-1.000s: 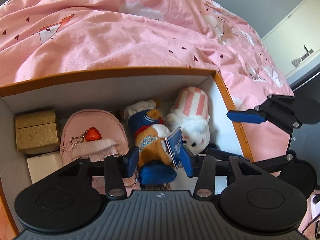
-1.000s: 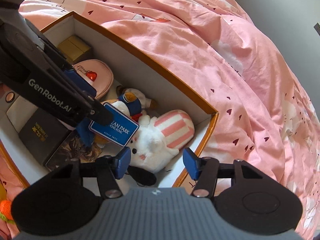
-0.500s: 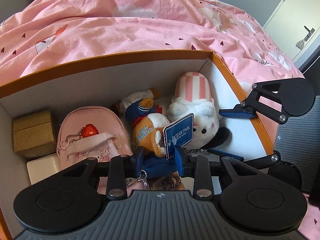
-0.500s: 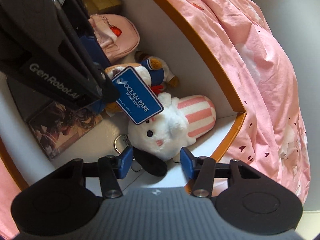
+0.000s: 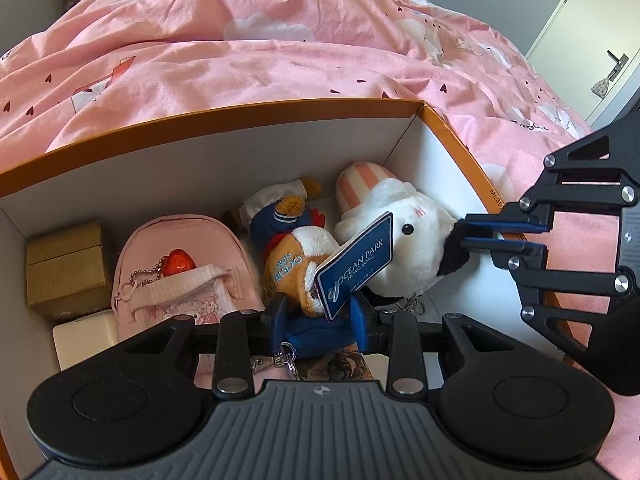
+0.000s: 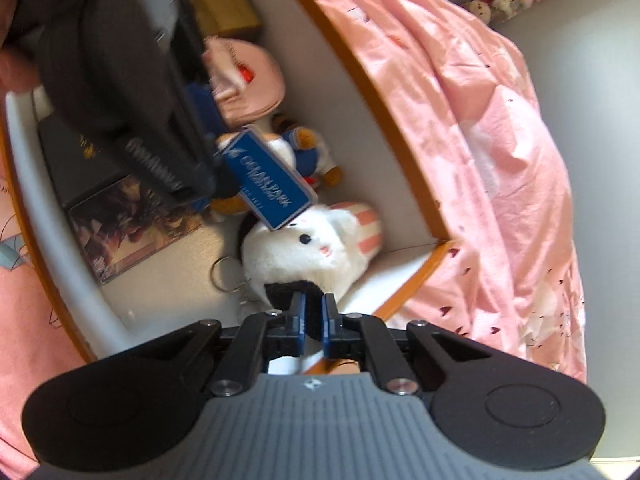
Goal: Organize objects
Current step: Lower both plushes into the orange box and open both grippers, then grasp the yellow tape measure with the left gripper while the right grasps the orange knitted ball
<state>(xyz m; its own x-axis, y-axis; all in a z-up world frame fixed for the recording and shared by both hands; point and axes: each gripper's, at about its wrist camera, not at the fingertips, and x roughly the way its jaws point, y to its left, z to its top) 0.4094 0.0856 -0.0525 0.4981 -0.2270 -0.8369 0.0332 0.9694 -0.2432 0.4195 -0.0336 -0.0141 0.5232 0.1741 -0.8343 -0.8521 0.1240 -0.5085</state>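
Observation:
In an orange-rimmed white box (image 5: pixel 240 109) lie a sailor bear plush (image 5: pixel 294 248) with a blue Ocean Park tag (image 5: pixel 354 264) and a white plush (image 5: pixel 404 256) with a pink striped part. My left gripper (image 5: pixel 318 322) is shut on the bear's blue cloth end at the box's near side. The right gripper (image 6: pixel 314 316) is shut on the white plush's black ear (image 6: pixel 286 292); in the left wrist view it comes in from the right (image 5: pixel 486 234). The white plush (image 6: pixel 304 252) is tilted, its face turned up.
A pink mini backpack (image 5: pixel 180 264), a gold box (image 5: pixel 64 264) and a white box (image 5: pixel 84 336) fill the box's left part. A picture book (image 6: pixel 132 216) and a black box (image 6: pixel 68 152) lie along the near wall. A pink duvet (image 5: pixel 280 40) surrounds the box.
The right gripper dropped to the white plush and shut on its black ear; the plush has tipped toward it. The left gripper closed on the bear's blue end and holds.

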